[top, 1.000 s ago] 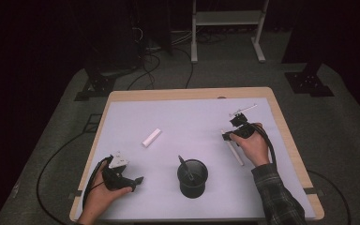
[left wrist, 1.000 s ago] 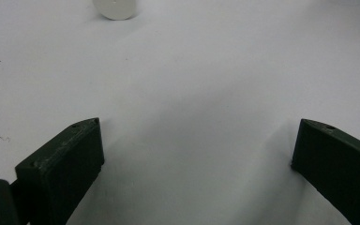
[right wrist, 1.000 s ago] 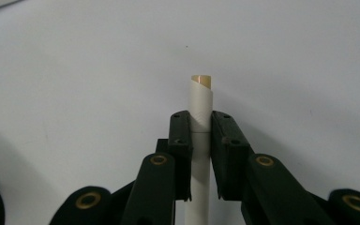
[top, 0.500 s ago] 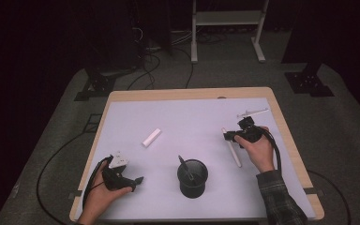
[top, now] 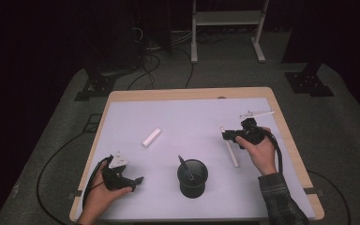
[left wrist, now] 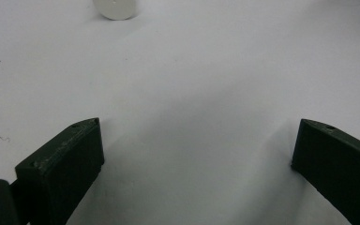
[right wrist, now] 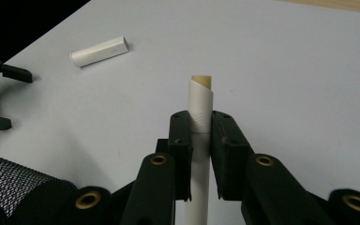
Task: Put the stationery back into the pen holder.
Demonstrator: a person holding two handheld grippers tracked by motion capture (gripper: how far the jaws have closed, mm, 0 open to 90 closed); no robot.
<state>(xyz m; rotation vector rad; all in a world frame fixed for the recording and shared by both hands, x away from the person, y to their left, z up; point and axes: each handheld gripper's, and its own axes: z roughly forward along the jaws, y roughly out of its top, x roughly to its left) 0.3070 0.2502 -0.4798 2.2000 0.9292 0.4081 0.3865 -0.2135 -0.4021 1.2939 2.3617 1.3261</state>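
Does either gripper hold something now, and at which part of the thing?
The right gripper holds the white tube near its upper end, jaws on both sides. The left gripper is open and holds nothing.

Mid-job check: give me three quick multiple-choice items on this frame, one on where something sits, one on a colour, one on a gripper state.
1. Where is the short white cylinder?
A. inside the cup
B. lying on the table, left of and beyond the cup
C. in the left gripper

2. What colour is the mesh cup?
A. black
B. white
C. red

3. What is the state of the right gripper?
A. wide open over bare table
B. shut on the mesh cup
C. shut on the long white tube

Answers:
1 B: the high view shows it lying apart from the cup.
2 A: its mesh wall is black in the high view.
3 C: the right gripper view shows both jaws pressed against the long white tube, while the left gripper is open.
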